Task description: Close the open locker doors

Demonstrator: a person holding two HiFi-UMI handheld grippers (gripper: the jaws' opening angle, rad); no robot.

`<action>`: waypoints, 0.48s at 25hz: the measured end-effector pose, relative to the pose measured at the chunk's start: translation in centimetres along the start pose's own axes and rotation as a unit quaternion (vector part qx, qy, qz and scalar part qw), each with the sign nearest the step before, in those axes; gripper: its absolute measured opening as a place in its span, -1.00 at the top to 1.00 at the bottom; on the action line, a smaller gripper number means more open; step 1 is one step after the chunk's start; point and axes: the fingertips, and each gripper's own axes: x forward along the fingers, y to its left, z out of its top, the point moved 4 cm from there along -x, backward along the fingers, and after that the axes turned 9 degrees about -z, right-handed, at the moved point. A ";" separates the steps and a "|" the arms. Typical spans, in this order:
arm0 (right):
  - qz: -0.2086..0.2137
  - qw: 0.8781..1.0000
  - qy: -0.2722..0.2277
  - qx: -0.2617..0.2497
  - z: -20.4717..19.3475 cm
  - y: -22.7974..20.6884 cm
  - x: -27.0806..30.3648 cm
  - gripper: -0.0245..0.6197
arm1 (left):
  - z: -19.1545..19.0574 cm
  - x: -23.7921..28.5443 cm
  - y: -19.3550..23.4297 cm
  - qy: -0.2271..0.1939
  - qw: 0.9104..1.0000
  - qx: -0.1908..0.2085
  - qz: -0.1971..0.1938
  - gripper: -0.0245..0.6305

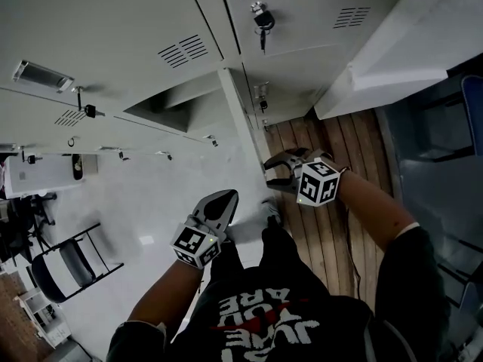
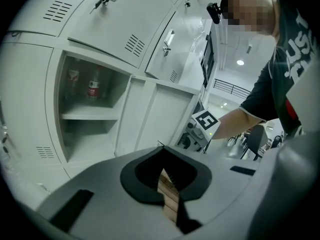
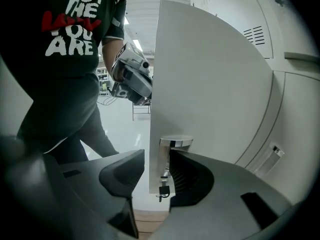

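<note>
The open grey locker door [image 3: 210, 84] juts out from the lockers; in the head view it is a narrow strip [image 1: 240, 127] seen from above. My right gripper [image 3: 157, 159] stands open astride its free edge, beside the chrome handle [image 3: 175, 143] and the hanging key [image 3: 163, 190]. In the head view the right gripper [image 1: 273, 173] sits at the door's outer end. My left gripper [image 1: 226, 196] is shut and holds nothing, lower and to the left. The left gripper [image 2: 162, 151] points toward an open compartment [image 2: 90, 129] with bottles [image 2: 93, 88] on its shelf.
Closed upper locker doors carry keys [image 1: 263, 21]. A large white panel [image 1: 407, 51] slants at the upper right. A folding chair [image 1: 68, 262] stands on the pale floor at left. Wooden floorboards [image 1: 332, 225] lie under my right arm.
</note>
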 end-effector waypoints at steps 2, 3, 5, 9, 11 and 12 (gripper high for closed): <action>0.004 1.000 -0.003 -0.005 0.8 0.2 1.0 0.39 | -0.2 -0.9 0.5 -0.003 1.000 -0.005 0.006 0.90; 0.006 1.000 -0.004 -0.008 1.2 0.2 1.5 0.39 | -0.3 -1.5 0.7 -0.004 1.000 -0.006 0.009 0.90; 0.010 1.000 -0.005 -0.013 2.0 0.3 2.5 0.39 | -0.7 -2.5 1.2 -0.006 1.000 -0.008 0.014 0.90; 0.014 1.000 -0.004 -0.022 3.4 0.4 4.3 0.39 | -1.1 -4.2 1.9 -0.010 1.000 -0.010 0.021 0.90; 0.014 1.000 -0.002 -0.026 4.0 0.2 5.1 0.42 | -1.2 -5.0 2.2 -0.011 1.000 -0.007 0.020 0.90; 0.013 1.000 -0.001 -0.027 4.3 0.1 5.5 0.44 | -1.3 -5.4 2.4 -0.013 1.000 -0.008 0.021 0.90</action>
